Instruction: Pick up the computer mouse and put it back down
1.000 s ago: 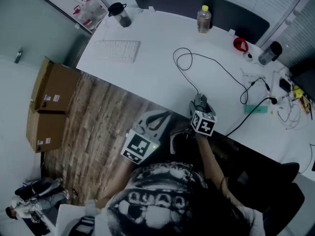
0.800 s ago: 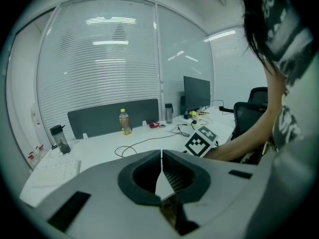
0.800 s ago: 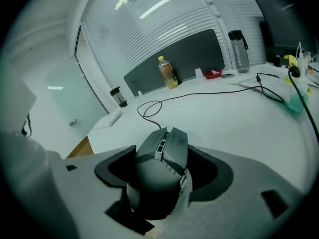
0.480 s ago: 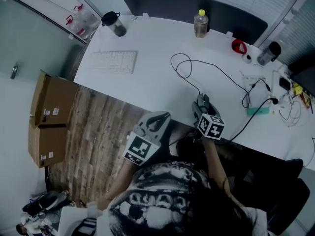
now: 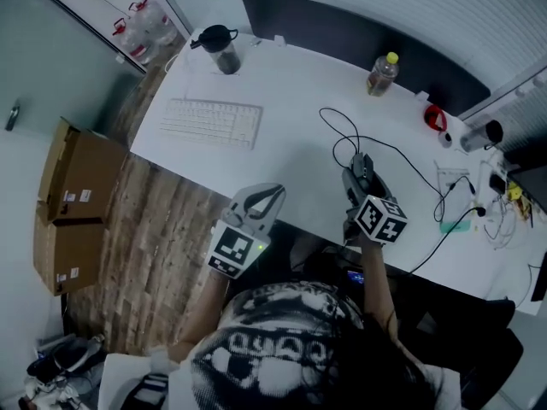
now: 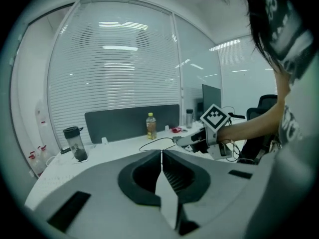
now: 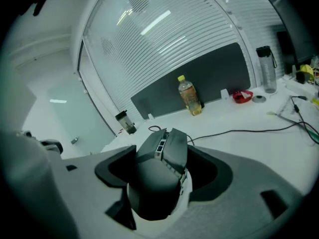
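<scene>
My right gripper (image 5: 359, 174) is shut on a dark wired computer mouse (image 5: 361, 169), holding it above the white desk (image 5: 282, 92) near the front edge. In the right gripper view the mouse (image 7: 160, 176) fills the space between the jaws, nose pointing away from me. Its black cable (image 5: 342, 126) lies looped on the desk ahead. My left gripper (image 5: 270, 193) is at the desk's front edge, left of the right one, shut and empty. In the left gripper view the left gripper (image 6: 161, 156) has its jaws together, and the right gripper (image 6: 192, 141) shows beyond them.
A white keyboard (image 5: 211, 122) lies at the left, with a dark tumbler (image 5: 224, 51) behind it. A yellow-capped bottle (image 5: 381, 73) stands by the dark partition (image 5: 359, 37). A red item (image 5: 436, 118) and tangled cables (image 5: 479, 186) are at the right. Cardboard boxes (image 5: 73, 186) sit on the floor.
My right gripper has risen with the mouse and moved farther in over the desk. My left gripper has moved forward from over the floor to the desk's front edge.
</scene>
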`<state>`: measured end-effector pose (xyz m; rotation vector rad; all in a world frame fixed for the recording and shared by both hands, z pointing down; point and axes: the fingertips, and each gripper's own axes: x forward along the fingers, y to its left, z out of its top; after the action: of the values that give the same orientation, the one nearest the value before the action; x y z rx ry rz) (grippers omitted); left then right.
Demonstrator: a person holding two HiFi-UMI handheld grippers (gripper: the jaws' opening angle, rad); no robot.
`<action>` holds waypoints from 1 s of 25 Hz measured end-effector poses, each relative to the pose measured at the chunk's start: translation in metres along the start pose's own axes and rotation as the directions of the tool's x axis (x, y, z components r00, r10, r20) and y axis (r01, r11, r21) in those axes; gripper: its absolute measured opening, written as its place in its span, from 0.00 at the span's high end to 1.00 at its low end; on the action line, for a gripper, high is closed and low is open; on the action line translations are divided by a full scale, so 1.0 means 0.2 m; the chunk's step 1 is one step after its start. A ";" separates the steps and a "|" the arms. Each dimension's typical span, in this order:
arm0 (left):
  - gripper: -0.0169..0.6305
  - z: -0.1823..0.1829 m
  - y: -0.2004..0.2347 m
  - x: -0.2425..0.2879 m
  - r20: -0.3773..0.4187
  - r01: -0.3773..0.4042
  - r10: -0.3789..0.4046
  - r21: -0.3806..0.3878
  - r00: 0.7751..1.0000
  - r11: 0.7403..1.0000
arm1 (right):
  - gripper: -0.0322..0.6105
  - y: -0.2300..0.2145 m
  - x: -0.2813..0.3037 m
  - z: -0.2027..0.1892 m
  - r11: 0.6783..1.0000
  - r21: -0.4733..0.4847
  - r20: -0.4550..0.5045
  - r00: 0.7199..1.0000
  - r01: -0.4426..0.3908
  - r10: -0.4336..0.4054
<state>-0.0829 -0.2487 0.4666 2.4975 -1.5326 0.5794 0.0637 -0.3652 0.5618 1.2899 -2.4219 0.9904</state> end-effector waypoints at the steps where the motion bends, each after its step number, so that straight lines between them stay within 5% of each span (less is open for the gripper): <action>1: 0.96 -0.02 0.07 -0.02 -0.002 -0.015 0.015 -0.011 1.000 1.000 | 0.47 0.04 0.04 0.03 1.000 -0.010 0.005 1.000 -0.004 0.004; 13: 0.96 -0.27 0.68 -0.21 -0.039 -0.134 0.131 -0.092 0.991 0.987 | 0.47 0.47 0.57 0.05 0.982 -0.179 -0.099 0.994 -0.062 0.044; 25: 0.96 -0.38 0.91 -0.30 -0.056 -0.184 0.178 -0.147 0.982 0.972 | 0.47 0.76 1.12 -0.33 0.932 -0.314 -0.349 0.935 -0.181 0.064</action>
<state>-0.2860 -0.2585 0.4999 2.2361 -1.7309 0.5161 -0.1966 -0.4089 0.6496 0.7875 -2.2961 0.7021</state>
